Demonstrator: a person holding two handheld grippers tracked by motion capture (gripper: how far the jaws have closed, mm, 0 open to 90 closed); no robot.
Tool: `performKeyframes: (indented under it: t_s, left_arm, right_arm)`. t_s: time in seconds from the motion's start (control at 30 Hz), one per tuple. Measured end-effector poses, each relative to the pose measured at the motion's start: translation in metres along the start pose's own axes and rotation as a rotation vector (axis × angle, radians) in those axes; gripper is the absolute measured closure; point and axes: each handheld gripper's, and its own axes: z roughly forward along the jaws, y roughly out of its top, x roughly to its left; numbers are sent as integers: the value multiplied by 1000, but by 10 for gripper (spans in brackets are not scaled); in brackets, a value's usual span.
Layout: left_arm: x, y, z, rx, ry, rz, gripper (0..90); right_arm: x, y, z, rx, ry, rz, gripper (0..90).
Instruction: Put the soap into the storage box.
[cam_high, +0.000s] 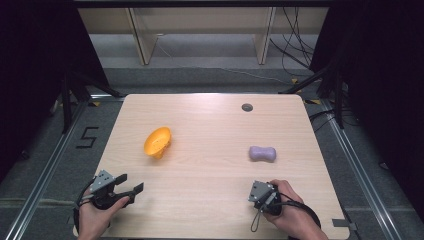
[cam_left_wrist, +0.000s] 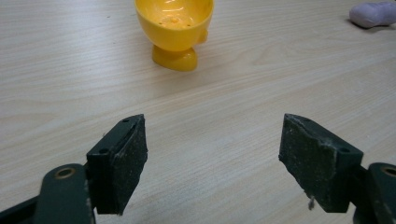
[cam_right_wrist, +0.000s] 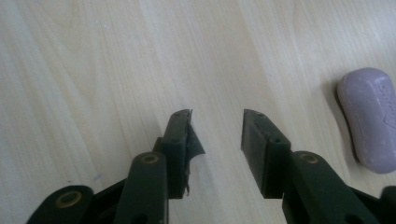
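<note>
Left tongs (cam_left_wrist: 212, 154) spread wide and empty, facing the yellow cup (cam_left_wrist: 174, 28) lying tipped ahead on the surface (cam_high: 210, 165). Right tongs (cam_right_wrist: 215, 140), narrowly parted and empty, beside the purple soap (cam_right_wrist: 369, 116).

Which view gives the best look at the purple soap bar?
Right gripper view: the purple soap bar is close and large, embossing visible, though cropped at the frame's right edge. High view shows it whole but small on the table. Left gripper view catches one end in the corner.
</note>
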Motion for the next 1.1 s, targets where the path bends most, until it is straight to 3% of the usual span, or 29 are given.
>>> performKeyframes:
  t_s: [0.1,0.13,0.27,0.33,0.37,0.47,0.6,0.73,0.8,0.83,0.9,0.93,0.97,1.03,1.1]
  left_arm:
    - [0,0,-1,0,0,2,225]
    - [0,0,-1,0,2,2,224]
    - [0,0,-1,-4,-2,5,220]
    - [0,0,-1,-1,-6,7,220]
    - [0,0,-2,6,9,3,220]
    - [2,1,-5,-4,14,-3,220]
    - [2,1,-7,-9,11,-5,221]
    - [4,1,-6,-4,8,1,221]
    - [4,1,-6,-4,8,0,221]
    - [4,1,-7,-6,14,0,222]
    - [4,1,-7,-7,13,1,221]
    - [4,1,-7,-8,13,-6,221]
    - [4,1,-7,-8,13,-6,221]
    - [4,1,-7,-11,16,-9,222]
    - [4,1,-7,-11,15,-7,222]
  right_arm:
    - [-3,-2,-1,2,-41,-3,605]
    - [-5,-5,-4,8,-66,36,582]
    - [-11,-10,-7,30,-113,57,538]
    - [-13,-11,-7,32,-131,42,529]
    - [-20,-13,-8,56,-169,30,496]
    - [-30,-16,-9,92,-198,25,468]
    - [-42,-17,-9,104,-177,20,453]
    - [-67,-14,-7,133,-155,-18,461]
    - [-71,-13,-6,137,-150,-28,465]
    - [-80,-11,-4,148,-121,-43,472]
    - [-82,-11,-3,154,-114,-43,474]
    - [-90,-8,0,168,-72,-65,469]
    - [-90,-8,0,168,-72,-65,469]
    - [-100,-5,3,210,-21,-81,454]
    - [-108,-2,6,222,-5,-119,456]
